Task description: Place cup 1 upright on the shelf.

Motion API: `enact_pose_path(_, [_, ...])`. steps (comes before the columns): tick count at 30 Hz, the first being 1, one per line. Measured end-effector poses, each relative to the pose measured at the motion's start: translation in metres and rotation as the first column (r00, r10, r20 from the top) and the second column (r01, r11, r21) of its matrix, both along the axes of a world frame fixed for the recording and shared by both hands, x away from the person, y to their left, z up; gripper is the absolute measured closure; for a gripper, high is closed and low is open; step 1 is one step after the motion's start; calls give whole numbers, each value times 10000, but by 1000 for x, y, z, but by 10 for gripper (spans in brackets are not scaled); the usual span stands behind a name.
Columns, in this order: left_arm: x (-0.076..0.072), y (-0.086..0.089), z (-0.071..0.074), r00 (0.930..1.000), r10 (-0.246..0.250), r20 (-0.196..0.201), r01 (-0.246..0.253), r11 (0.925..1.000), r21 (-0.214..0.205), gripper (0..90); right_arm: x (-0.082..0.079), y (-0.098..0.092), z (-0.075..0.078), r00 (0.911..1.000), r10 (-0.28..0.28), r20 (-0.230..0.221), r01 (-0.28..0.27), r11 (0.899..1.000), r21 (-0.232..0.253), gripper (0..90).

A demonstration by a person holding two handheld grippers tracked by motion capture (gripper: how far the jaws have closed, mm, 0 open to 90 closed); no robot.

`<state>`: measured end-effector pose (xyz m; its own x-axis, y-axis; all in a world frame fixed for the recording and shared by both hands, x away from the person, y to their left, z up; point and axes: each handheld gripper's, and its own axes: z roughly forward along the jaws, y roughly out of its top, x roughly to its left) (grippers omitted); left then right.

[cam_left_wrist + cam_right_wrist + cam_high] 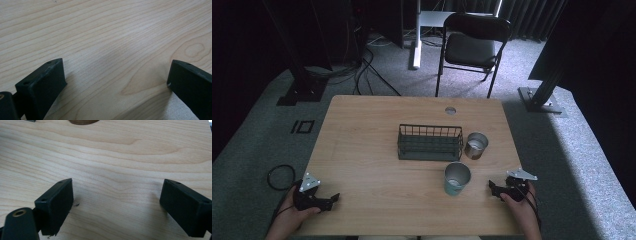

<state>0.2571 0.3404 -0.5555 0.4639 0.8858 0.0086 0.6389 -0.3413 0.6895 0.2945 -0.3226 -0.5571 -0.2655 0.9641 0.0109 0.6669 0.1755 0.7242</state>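
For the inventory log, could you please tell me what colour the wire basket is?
Dark green wire basket, seen best in the high view.

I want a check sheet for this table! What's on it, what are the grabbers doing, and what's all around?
Surface: wooden table, bare grain, a round grommet hole near the far edge.
Job's things: dark wire basket in the middle; a metal cup just right of it; a second metal cup nearer the person.
Clutter: nothing seen.
Grippers: left gripper and right gripper low at the near corners, jaws wide apart, holding nothing.
Cables: black loop on the floor at left; more cables beyond the table.
Surroundings: grey carpet, folding chair, dark curtains.
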Motion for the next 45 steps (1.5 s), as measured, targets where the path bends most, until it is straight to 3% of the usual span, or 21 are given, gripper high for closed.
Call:
enact_pose_path(15, [1, -2, 0, 10000, -9, 0, 9, 10000, 7, 22, 0, 0, 0, 10000, 2, -4, -2, 10000, -1, 114])
enact_pose_path(33, [7, -33, 2, 9962, -868, 56, 867, 9961, 169, 22, 0, 0, 0, 10000, 4, 0, -4, 10000, -8, 114])
enact_pose_path(45, [12, -59, 16, 9850, -1659, 484, 1665, 9860, -73, 22, 0, 0, 0, 10000, 6, 1, -6, 10000, -9, 114])
